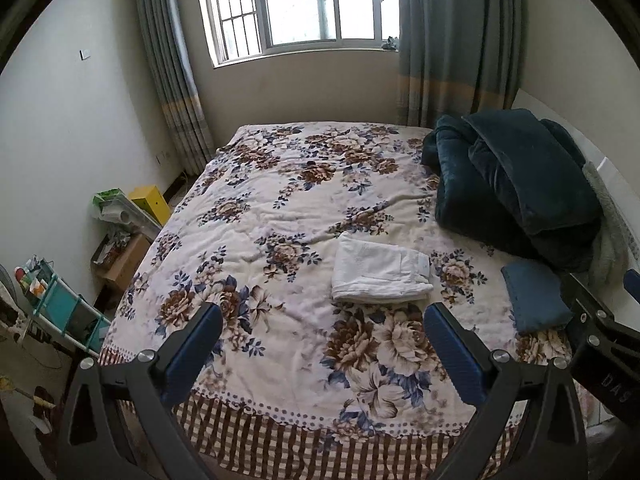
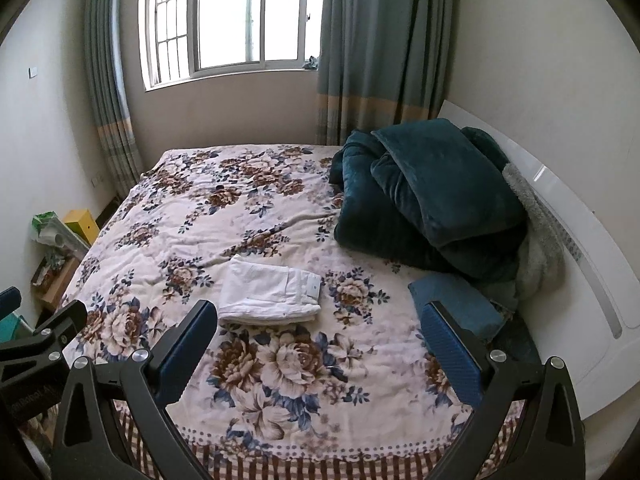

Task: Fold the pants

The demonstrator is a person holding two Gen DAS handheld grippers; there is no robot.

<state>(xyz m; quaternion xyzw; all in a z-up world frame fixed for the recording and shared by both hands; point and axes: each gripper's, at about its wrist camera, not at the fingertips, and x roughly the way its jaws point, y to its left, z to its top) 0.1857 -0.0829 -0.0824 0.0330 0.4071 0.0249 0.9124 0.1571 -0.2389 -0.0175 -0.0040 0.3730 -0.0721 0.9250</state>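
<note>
White pants (image 1: pixel 382 272) folded in neat stack on floral bedspread (image 1: pixel 280 208), mid-bed. Left tongs (image 1: pixel 320 354) and right tongs (image 2: pixel 320 352) both apart, holding nothing, near bed's foot, short of stack.

Your left gripper (image 1: pixel 323 354) has two black, curved arms with triangular cut-outs, silver round screws (image 1: pixel 143 356) at the joints, and ribbed blue pads (image 1: pixel 454 356) on its fingers. Your right gripper (image 2: pixel 320 350) looks the same. White lettering (image 1: pixel 616 387) marks the black body at the lower right of the left view.
</note>
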